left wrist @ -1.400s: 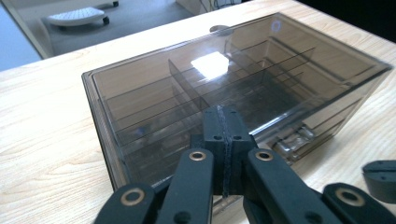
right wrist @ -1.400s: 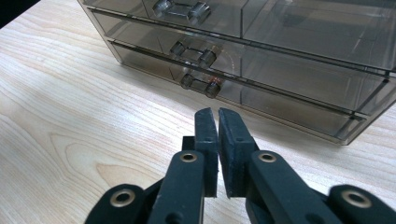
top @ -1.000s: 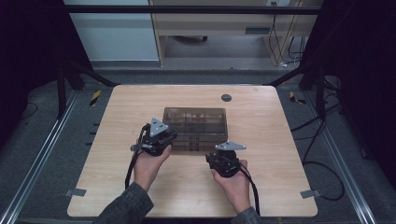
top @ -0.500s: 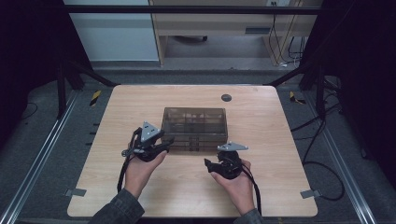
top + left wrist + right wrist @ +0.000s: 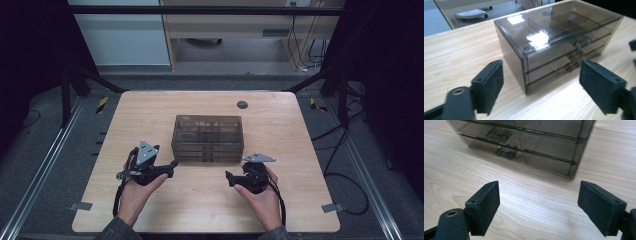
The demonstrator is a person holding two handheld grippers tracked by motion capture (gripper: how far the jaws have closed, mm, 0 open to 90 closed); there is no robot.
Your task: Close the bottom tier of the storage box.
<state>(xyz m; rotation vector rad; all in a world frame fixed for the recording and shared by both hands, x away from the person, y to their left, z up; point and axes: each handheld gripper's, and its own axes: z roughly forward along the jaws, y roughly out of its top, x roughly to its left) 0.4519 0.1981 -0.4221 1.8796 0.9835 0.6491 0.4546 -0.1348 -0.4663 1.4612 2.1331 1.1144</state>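
Observation:
A smoky transparent box of three shallow drawers [image 5: 207,137] stands in the middle of the wooden table [image 5: 150,110]. My left gripper [image 5: 173,164] lies just off its front left corner, apart from it. In the left gripper view the left gripper [image 5: 544,85] has its pads [image 5: 489,86] spread wide, and the box [image 5: 554,42] stands beyond them with small knobs [image 5: 581,43] on its drawer fronts. My right gripper [image 5: 228,176] sits near the front right of the box. In the right gripper view the right gripper [image 5: 541,205] is open over bare wood. Both pairs of jaws have just been opening, with nothing between them.
A small dark round disc [image 5: 242,104] lies on the table behind the box. Pale cabinets [image 5: 120,35] stand beyond the far edge, with cables [image 5: 345,150] on the floor at the right. A metal rail [image 5: 45,165] runs along the table's left side.
My left hand has drawn left and back from the box's front left. The right hand has eased slightly toward the person. Both grippers' jaws look wider apart.

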